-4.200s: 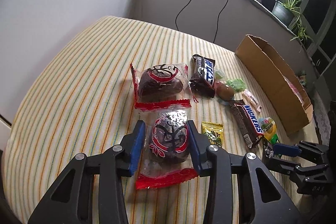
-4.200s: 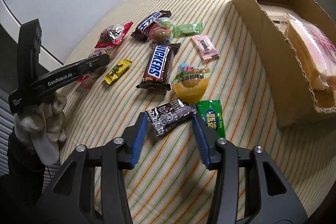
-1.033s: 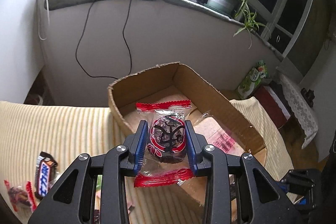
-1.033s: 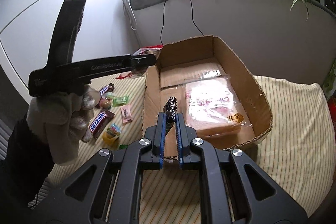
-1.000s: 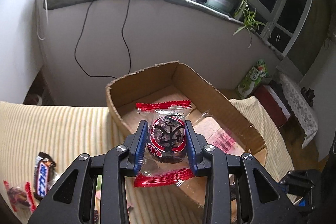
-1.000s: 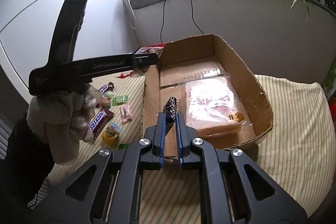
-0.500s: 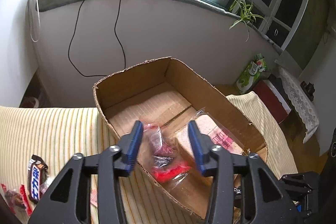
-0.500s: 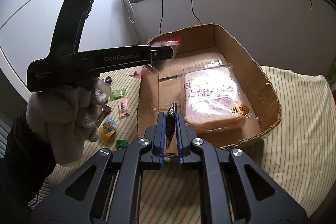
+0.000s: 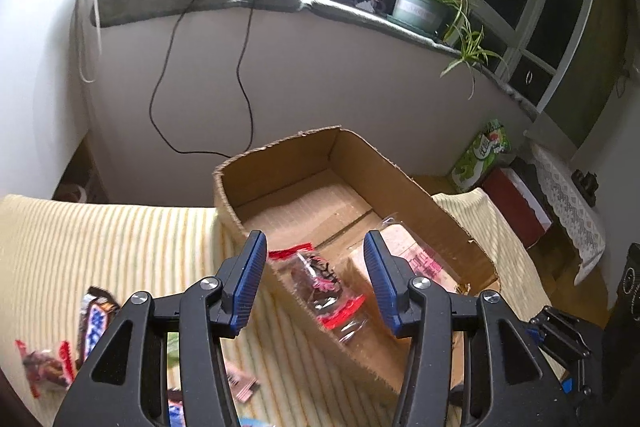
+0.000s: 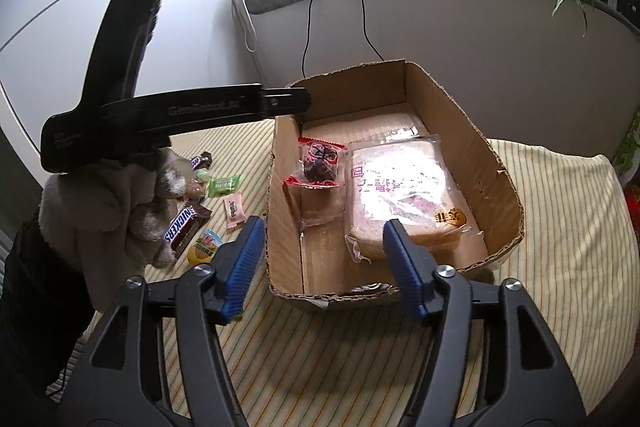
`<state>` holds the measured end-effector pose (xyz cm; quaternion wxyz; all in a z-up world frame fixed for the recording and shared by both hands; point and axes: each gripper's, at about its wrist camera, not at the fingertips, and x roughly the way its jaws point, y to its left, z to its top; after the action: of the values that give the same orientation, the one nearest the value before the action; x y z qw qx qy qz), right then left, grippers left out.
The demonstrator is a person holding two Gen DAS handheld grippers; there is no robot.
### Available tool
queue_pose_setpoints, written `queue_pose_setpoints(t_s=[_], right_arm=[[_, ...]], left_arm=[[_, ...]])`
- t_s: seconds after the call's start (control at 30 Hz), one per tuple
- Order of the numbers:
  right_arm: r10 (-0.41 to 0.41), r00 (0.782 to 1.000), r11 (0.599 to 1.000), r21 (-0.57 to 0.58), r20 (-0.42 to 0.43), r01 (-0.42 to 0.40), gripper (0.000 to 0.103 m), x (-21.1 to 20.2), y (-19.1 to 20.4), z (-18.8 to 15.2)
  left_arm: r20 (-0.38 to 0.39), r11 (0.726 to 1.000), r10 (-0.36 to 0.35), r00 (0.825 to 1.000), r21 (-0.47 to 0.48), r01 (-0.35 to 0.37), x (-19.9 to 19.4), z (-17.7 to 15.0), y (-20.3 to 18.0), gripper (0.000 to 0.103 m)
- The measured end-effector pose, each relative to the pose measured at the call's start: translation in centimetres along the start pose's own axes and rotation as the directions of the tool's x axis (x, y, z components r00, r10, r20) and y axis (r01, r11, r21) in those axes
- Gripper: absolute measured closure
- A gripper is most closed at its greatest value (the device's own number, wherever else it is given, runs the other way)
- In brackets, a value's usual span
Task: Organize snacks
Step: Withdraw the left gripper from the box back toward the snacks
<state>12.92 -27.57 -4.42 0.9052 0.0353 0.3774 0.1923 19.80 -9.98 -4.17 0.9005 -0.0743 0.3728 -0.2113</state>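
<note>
An open cardboard box (image 10: 496, 163) stands on the striped cloth. Inside it lie a red-edged wrapped cake (image 10: 320, 163) and a bagged bread slice (image 10: 400, 195). The left wrist view shows that cake (image 9: 320, 275) below and between my left gripper's (image 9: 314, 281) open fingers, untouched. The left gripper (image 10: 296, 101) hovers over the box's left wall. My right gripper (image 10: 324, 265) hangs over the box's near end; its jaws are opening and hold nothing. A dark packet (image 10: 370, 287) lies just inside the near wall, mostly hidden.
Loose snacks lie left of the box: a Snickers bar (image 10: 182, 227), a green candy (image 10: 226, 183), a pink candy (image 10: 235, 211) and a yellow jelly cup (image 10: 204, 249). A gloved hand (image 10: 108, 211) holds the left gripper. Behind the box stands a wall with hanging cables.
The left gripper opened and the red-edged cake dropped into the box. The right jaws, shut on the dark packet until half a second ago, have parted and the packet fell inside.
</note>
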Motion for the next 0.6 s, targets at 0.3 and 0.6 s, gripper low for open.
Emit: queue_pose_setpoints(t_s=[0.3, 0.6], right_arm=[[0.009, 1.0, 1.0, 0.024, 0.021, -0.01, 0.035, -1.6, 0.5, -0.6], [0.071, 0.997, 0.997, -0.033, 0.002, -0.071, 0.035, -1.8, 3.3, -1.5]], left_arm=[[0.073, 0.999, 0.045, 0.996, -0.013, -0.044, -4.8, -1.4, 2.0, 0.054], [0.08, 0.994, 0.106, 0.991, -0.037, -0.104, -8.8, -4.4, 4.8, 0.054]])
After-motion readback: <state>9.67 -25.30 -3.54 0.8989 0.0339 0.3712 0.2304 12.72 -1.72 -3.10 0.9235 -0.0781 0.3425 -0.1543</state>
